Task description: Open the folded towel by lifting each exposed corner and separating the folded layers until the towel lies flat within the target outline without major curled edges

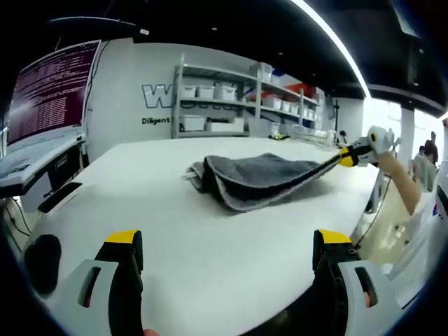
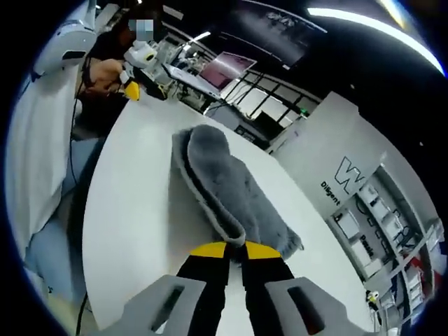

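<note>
Left gripper: the fingers are spread wide apart with nothing between them. They are held low over the near part of the white bench, well apart from the towel, and point across the bench toward it.

Right gripper: the yellow-tipped fingers are pressed together on a hem of the grey towel, pinching that edge. In the left gripper view this gripper enters from the right, gripped by a hand on an outstretched forearm, and holds the towel edge raised above the bench surface, so the upper layer stretches in a taut slope from the fingers down to the rest of the fabric.

Towel: it lies near the middle of the bench, still partly folded, with the lower layers resting on the surface and a pale hem visible along the fold.

Surroundings: a shelving rack with white bins stands against the far wall; a monitor sits to one side of the bench.
</note>
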Demonstrator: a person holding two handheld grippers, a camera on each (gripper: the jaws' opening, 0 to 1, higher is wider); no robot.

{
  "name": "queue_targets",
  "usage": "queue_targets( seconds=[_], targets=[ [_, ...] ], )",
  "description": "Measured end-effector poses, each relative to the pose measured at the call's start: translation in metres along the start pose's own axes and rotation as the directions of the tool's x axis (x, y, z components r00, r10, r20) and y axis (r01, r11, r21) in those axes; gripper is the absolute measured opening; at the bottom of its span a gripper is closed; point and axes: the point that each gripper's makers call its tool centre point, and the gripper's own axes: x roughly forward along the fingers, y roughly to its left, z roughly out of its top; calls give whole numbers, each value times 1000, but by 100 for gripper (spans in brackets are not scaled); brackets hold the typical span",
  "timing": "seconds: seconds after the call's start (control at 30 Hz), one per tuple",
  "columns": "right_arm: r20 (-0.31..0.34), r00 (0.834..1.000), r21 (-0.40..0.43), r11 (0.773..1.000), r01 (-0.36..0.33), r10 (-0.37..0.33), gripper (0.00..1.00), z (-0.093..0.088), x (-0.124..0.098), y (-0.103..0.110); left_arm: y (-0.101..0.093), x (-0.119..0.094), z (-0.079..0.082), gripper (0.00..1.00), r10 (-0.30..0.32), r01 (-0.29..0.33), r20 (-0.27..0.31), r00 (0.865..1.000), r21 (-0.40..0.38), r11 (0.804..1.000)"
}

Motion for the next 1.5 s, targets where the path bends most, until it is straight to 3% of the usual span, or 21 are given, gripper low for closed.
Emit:
queue_targets(
  seconds=[0.37,0.77,0.97,1.23,1.5],
  targets=[
    [1,999,73,997,36,-36,3,-15,-16,-3,0,0,-1,99,0,0,-4,1000,1,1000],
    [-65,997,126,992,-27,36,5,-45,-19,16,0,1,0,99,-5,5,-7,1000,1,1000],
    [-103,992,111,992,-58,69,20,-52,-24,28,-1,2,0,99,-10,10,-9,1000,5,1000],
    [-68,997,188,982,-15,28,30,-51,-41,25,-1,3,0,99,-8,8,-10,1000,4,1000],
    [-11,999,338,940,48,-47,48,-39,-55,16,-4,5,0,99,-19,19,-16,1000,11,1000]
  ],
)
